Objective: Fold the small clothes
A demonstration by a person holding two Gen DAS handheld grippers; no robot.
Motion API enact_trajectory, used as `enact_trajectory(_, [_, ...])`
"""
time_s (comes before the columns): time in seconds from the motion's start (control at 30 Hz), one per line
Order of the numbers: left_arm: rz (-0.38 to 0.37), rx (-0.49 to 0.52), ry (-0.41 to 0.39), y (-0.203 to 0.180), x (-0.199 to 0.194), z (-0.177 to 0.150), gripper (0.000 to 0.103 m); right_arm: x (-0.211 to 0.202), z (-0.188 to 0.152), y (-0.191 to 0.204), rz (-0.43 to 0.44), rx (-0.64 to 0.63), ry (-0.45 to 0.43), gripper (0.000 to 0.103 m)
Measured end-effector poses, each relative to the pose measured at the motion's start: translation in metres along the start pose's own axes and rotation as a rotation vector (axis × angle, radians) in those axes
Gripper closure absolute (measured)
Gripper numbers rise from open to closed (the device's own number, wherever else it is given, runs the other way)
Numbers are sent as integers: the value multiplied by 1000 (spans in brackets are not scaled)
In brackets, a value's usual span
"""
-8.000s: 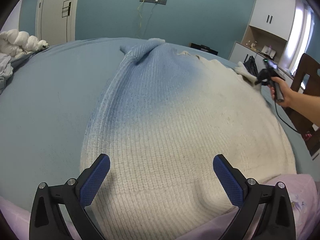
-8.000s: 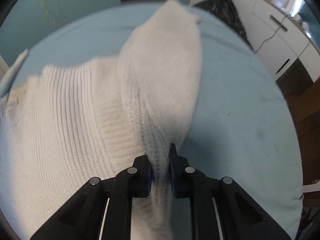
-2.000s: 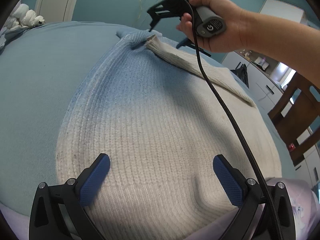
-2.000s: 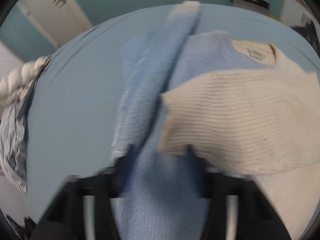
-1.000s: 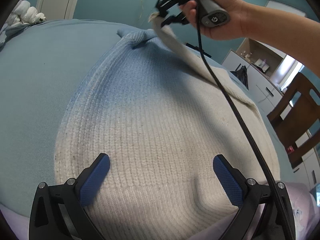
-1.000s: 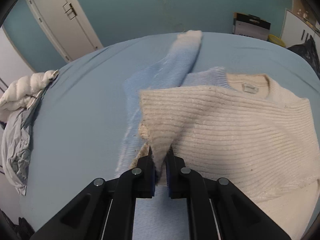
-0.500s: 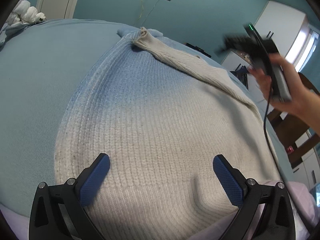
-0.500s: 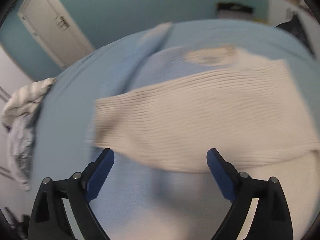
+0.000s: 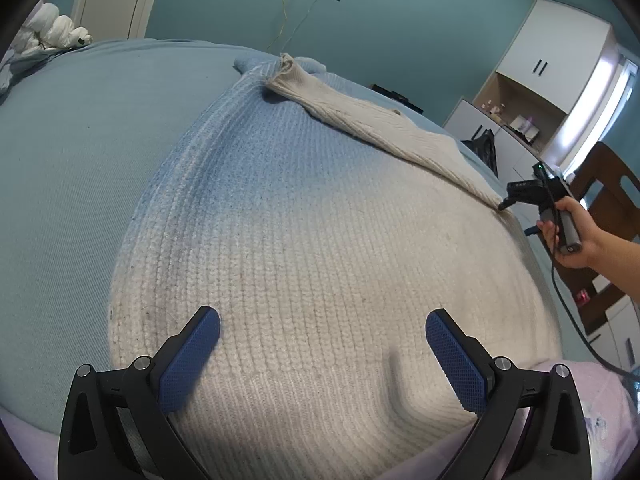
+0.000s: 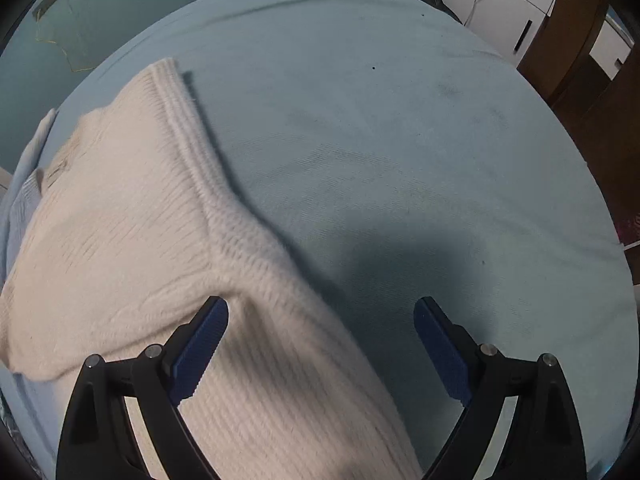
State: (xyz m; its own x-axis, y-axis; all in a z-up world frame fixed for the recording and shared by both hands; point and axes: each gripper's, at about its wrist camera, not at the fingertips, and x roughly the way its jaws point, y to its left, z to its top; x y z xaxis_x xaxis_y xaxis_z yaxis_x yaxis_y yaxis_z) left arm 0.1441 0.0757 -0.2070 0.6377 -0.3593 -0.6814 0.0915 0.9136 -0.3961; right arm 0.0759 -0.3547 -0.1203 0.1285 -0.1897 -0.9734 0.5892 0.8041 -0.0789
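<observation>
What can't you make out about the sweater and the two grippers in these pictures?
- Sweater hem: left wrist view, cut off by the lower edge and the left gripper.
- Its far sleeve: right wrist view, cropped at the left edge.
- Right gripper fingertips: left wrist view, too small.

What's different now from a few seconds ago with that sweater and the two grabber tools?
The right gripper carried the cream sleeve across the sweater, let it go, and swung back to the sweater's right edge with its jaws open. The sleeve now lies folded over the chest. The left gripper stayed open over the hem, and the sweater's body has not moved on the bed.
</observation>
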Motion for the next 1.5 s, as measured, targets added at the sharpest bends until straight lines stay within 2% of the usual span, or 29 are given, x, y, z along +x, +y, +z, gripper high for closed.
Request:
enact_trajectory(0.1, [0,0,0,0,0,0,0,12,18,2,-17,10,9,11])
enact_trajectory(0.2, [1,0,0,0,0,0,0,3,33,-26,-78,121,-102,11])
enact_trajectory(0.23, [1,0,0,0,0,0,0,7,34,-34,-102,159,-105,11])
enact_trajectory(0.27, [0,-1,0,0,0,0,0,17,34,-44,-129,200,-80,12])
enact_trajectory(0.3, [0,-1,0,0,0,0,0,29,34,-53,-231,234,-37,13])
enact_trajectory(0.33, [1,0,0,-1,0,-1,0,38,34,-60,-259,236,-10,13])
enact_trajectory(0.47, [2,0,0,0,0,0,0,17,40,-84,-65,289,-77,12])
enact_trajectory(0.53, [2,0,1,0,0,0,0,1,43,-82,35,277,-123,12])
enact_trajectory(0.63, [2,-2,3,0,0,0,0,-21,60,-46,103,175,-161,12])
enact_trajectory(0.7, [4,-2,4,0,0,0,0,-33,68,-7,153,105,-176,12])
enact_trajectory(0.8, [3,-2,4,-1,0,-1,0,-33,73,46,204,32,-158,12])
enact_trajectory(0.83, [4,-2,4,-1,0,0,0,-28,55,50,214,12,-148,12])
enact_trajectory(1.0, [4,1,1,-1,0,0,0,-3,56,145,214,-99,-87,12])
enact_trajectory(1.03, [4,1,1,-1,0,-1,0,2,39,147,210,-102,-71,12])
enact_trajectory(1.07, [6,2,0,-2,1,-1,0,14,39,161,203,-104,-49,12])
enact_trajectory(1.1, [7,4,-1,-2,0,-1,0,27,36,169,183,-120,-25,12])
enact_trajectory(1.13, [9,6,-2,-2,0,-1,0,37,29,176,126,-143,4,10])
enact_trajectory(1.17, [9,7,-3,-2,0,-1,0,47,25,185,60,-177,13,4])
enact_trajectory(1.2, [9,7,-4,-2,1,-1,0,47,23,189,28,-198,-21,1])
enact_trajectory(1.27, [5,6,-6,-2,0,-1,0,45,25,189,11,-190,-17,1])
enact_trajectory(1.33, [2,4,-6,-2,0,-1,0,37,30,183,39,-173,28,1])
enact_trajectory(1.37, [1,4,-6,-1,0,-1,0,26,29,178,77,-169,23,1])
enact_trajectory(1.5, [-4,-2,-2,0,0,0,0,-34,0,147,199,-218,-67,1])
